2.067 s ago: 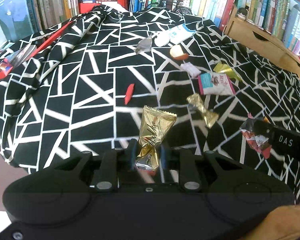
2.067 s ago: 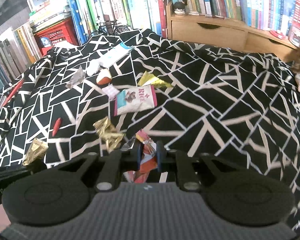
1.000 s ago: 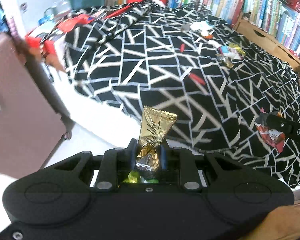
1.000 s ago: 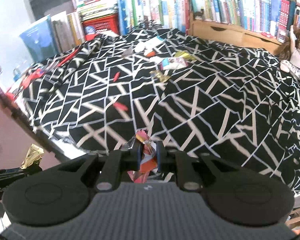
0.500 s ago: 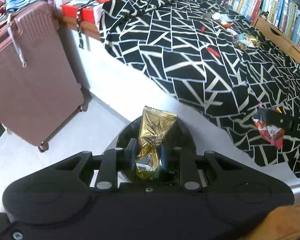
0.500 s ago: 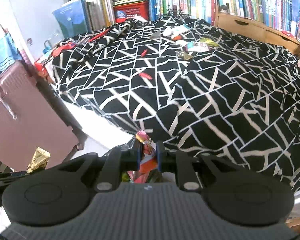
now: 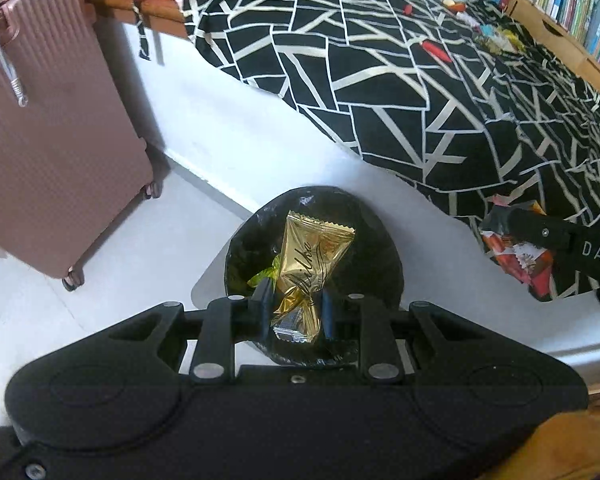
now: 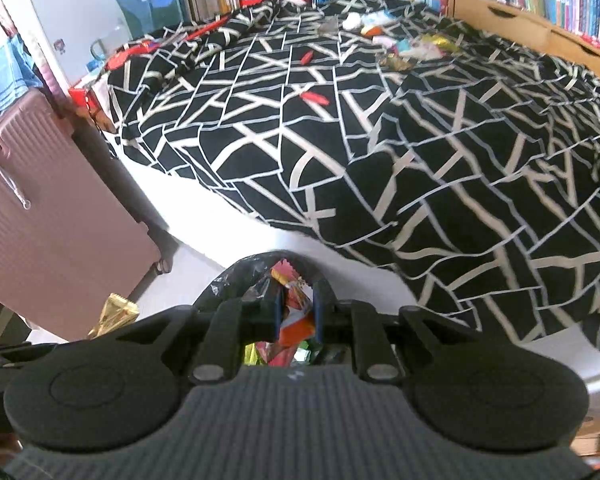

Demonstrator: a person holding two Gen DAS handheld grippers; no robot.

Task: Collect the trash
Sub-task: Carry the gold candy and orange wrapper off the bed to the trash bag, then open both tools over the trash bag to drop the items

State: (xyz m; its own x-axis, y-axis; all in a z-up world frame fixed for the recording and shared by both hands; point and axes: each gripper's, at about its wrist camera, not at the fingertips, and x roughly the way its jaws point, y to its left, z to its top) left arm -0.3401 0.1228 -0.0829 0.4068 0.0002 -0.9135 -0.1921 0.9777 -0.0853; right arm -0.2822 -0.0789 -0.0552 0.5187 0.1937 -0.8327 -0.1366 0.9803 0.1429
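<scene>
The left hand-held gripper (image 7: 294, 300) is almost closed and its two fingers pinch the lower part of a shiny gold foil candy wrapper (image 7: 310, 264), which stands upright between them. This wrapper hangs directly above the round trash bin lined with a black plastic bag (image 7: 376, 240), which stands on the pale floor just beside the bed. Inside the bin some yellow-green wrappers (image 7: 262, 276) are visible.

The right hand-held gripper (image 8: 296, 314) is nearly closed too, and it holds a crumpled red and orange snack wrapper (image 8: 294, 312) between its fingers, over the near edge of the same black-lined bin (image 8: 228, 280). In the left wrist view this red wrapper (image 7: 516, 256) is at the right, in front of the bed's edge.

The bed carries a black cover with white geometric lines (image 8: 420, 140). On its far part more trash lies: two small red wrappers (image 8: 314, 98) and a group of mixed wrappers (image 8: 412, 48) near the wooden bookshelf (image 8: 500, 16). A pink ribbed suitcase (image 7: 52, 128) stands on the floor at the left.
</scene>
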